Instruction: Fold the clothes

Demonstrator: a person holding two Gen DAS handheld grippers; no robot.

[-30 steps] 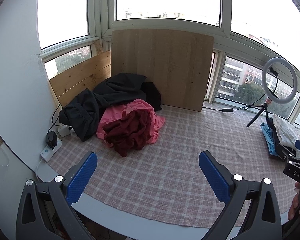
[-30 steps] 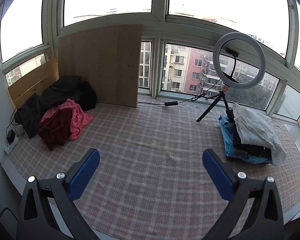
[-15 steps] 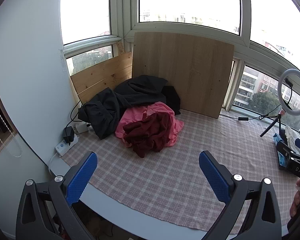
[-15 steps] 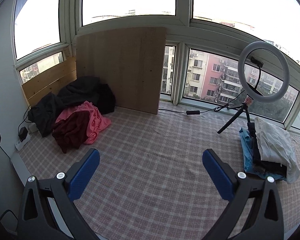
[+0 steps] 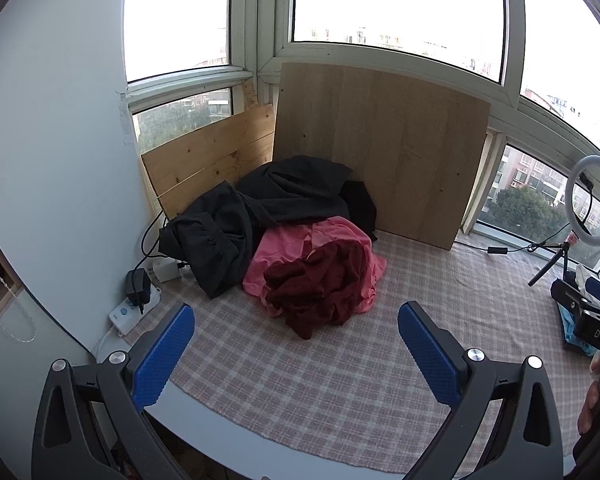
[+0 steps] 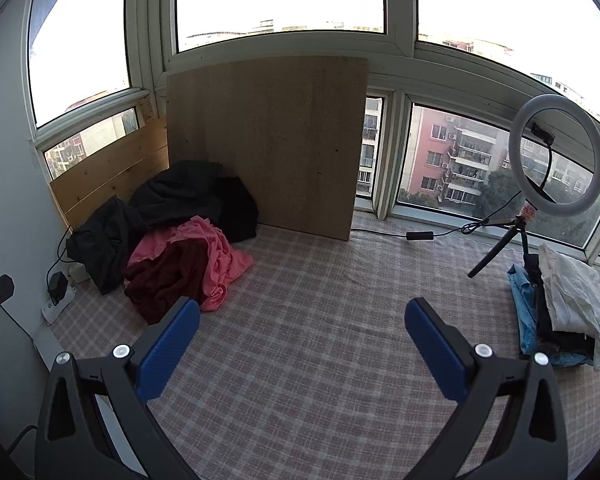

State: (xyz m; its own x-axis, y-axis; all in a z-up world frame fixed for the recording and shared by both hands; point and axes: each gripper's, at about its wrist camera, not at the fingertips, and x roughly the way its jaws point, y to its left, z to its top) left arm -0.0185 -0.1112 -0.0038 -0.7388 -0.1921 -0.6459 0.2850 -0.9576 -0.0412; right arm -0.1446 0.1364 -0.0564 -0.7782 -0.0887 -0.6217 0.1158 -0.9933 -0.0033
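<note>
**A:** What is shown, and where are the clothes?

**B:** A checked cloth (image 6: 320, 320) is spread over a window-side platform. In its far left corner an unfolded heap is seen: a dark red garment (image 5: 320, 284) is draped on a pink garment (image 5: 324, 240), with black clothes (image 5: 260, 208) bunched behind them against a leaning wooden board (image 5: 380, 148). At the right edge, a finished stack of folded clothes (image 6: 560, 304) is seen beside a ring light (image 6: 556, 160) on a small tripod.

**A:** And the grippers?

**B:** Both are held above the near edge of the cloth, well apart from the heap. The left gripper (image 5: 296, 350) is seen with its blue pads (image 5: 164, 350) spread wide, nothing between them. The right gripper (image 6: 302, 354) is likewise released and empty.

**A:** What step is judged to be in hand?

**B:** Probably the reach for the next garment. The dark red one lies on top and nearest, so it is the likely pick.

**A:** How is that done well?

**B:** One layer only should be pinched, at an edge or seam that can be told apart, so the pink garment beneath is not dragged along. The piece is best lifted clear, then laid flat on the bare middle of the cloth, where both grippers can be used. The power strip (image 5: 134, 310) and its cables at the left edge should be avoided.
</note>
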